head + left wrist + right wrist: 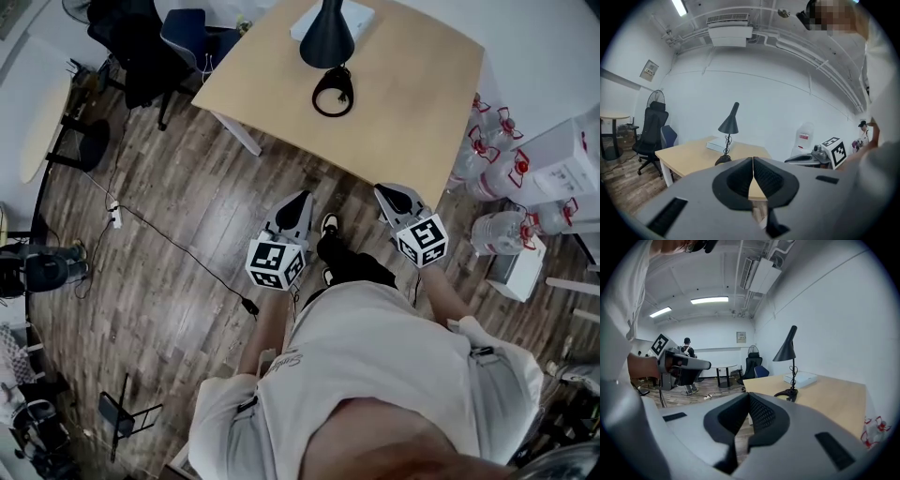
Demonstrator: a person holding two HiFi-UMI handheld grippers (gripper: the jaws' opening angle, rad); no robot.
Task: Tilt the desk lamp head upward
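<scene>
A black desk lamp (326,39) stands at the far side of the wooden table (412,112), its cone head pointing down over a ring-shaped base (333,92). The lamp (730,123) shows centre-left in the left gripper view, and the lamp (786,350) shows right of centre in the right gripper view. My left gripper (301,201) and right gripper (388,194) hover side by side near the table's near edge, well short of the lamp. Both are shut with nothing between the jaws: left gripper (753,161), right gripper (749,397).
A white box (716,145) lies on the table behind the lamp. Several water jugs (497,164) and cartons stand right of the table. Office chairs (141,47) and a round table (42,122) are at the left. A cable with a power strip (115,217) crosses the floor.
</scene>
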